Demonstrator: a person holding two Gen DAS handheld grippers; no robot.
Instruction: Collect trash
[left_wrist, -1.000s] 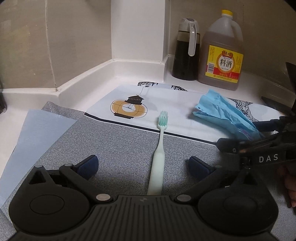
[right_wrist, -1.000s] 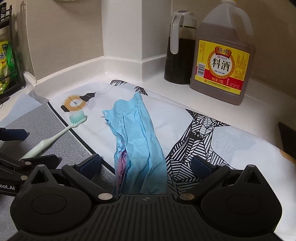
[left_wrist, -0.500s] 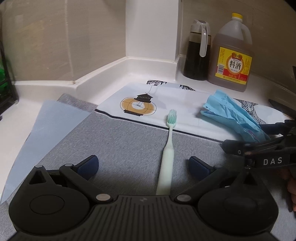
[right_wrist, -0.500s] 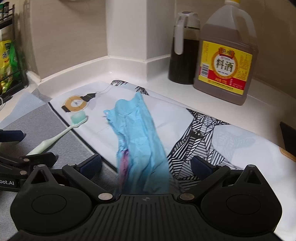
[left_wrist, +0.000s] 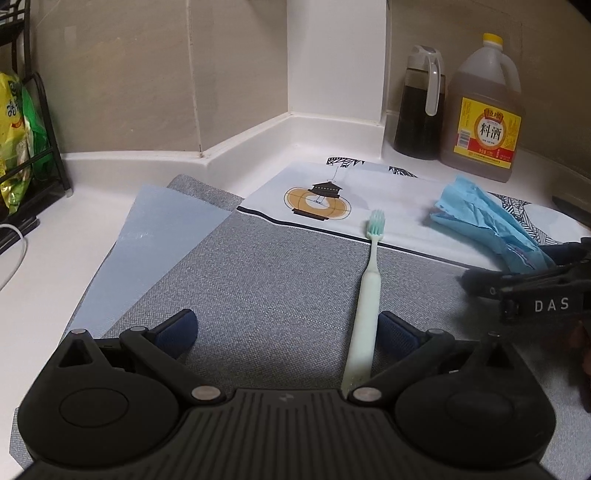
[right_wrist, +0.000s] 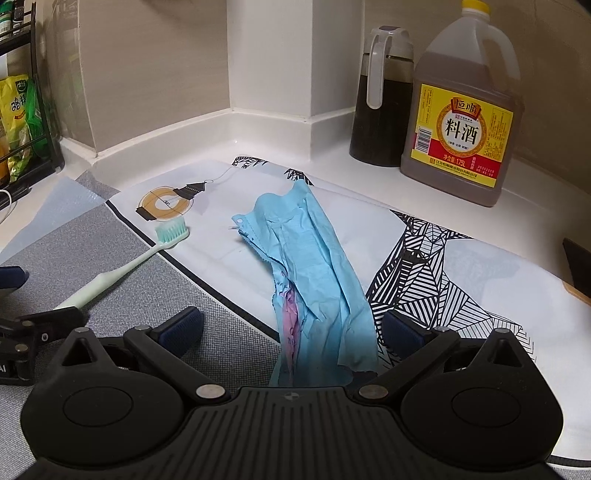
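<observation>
Both grippers pulled back slightly; toothbrush now nearer left gripper's right finger. Left gripper (left_wrist: 286, 326) fingers wide open, empty, toothbrush (left_wrist: 369, 291) on grey mat between them. Right gripper (right_wrist: 291, 326) fingers wide open, empty, straddling crumpled blue wrapper (right_wrist: 314, 280) on printed mat (right_wrist: 480, 269) on worktop. Risk: off-centre toothbrush may roll away when fingers close; thin wrapper may slip out.

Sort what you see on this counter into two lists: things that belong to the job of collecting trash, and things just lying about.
Belongs to the job:
- crumpled blue wrapper, between the open right gripper fingers
- toothbrush, probably, by the open left gripper

Just lying about:
- cooking wine jug
- dark sauce bottle
- grey mat
- printed mat
- snack bags in the rack
</observation>
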